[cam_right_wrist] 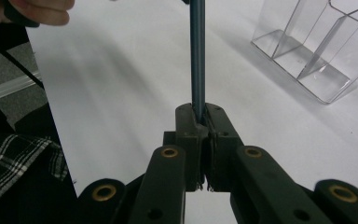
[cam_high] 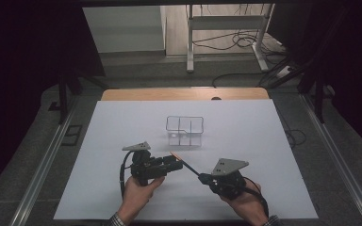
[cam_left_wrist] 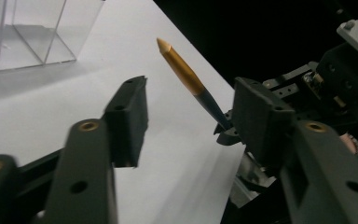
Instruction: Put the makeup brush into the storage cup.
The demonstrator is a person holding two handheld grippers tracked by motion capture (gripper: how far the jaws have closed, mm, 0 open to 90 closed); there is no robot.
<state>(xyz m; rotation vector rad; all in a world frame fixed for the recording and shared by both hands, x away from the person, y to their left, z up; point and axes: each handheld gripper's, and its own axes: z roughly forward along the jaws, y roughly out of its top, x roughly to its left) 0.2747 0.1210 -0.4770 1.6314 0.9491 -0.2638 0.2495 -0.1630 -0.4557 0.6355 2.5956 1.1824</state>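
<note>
R fingers: right gripper [cam_right_wrist: 200, 122] clamped tight on the dark blue end of the pen [cam_right_wrist: 196, 51], pads squeezed together w/ the shaft pinched between

L fingers: left gripper [cam_left_wrist: 189, 116] about half open, pads [cam_left_wrist: 129, 119] not touching anything; the pen's gold end pokes up between the jaws but w/ a gap on both sides

pen: off the table, held up at a slant in front of the person, gold tip [cam_high: 175, 155] pointing toward the left gripper [cam_high: 167, 165], blue end in the right gripper [cam_high: 202, 178]

why held so: looks like a handoff or a cap pull imo. R keeps it steady by one end so L can come in around the free gold end

organizer: clear divided box [cam_high: 185, 130] sits farther out on the table [cam_high: 264, 141], just beyond the pen, near centre. prob where the pen ends up, upright in a slot

hands: both near edge, L hand [cam_high: 139, 190] and R hand [cam_high: 245, 200] close together, checked sleeve [cam_right_wrist: 18, 163] on the left one
</note>
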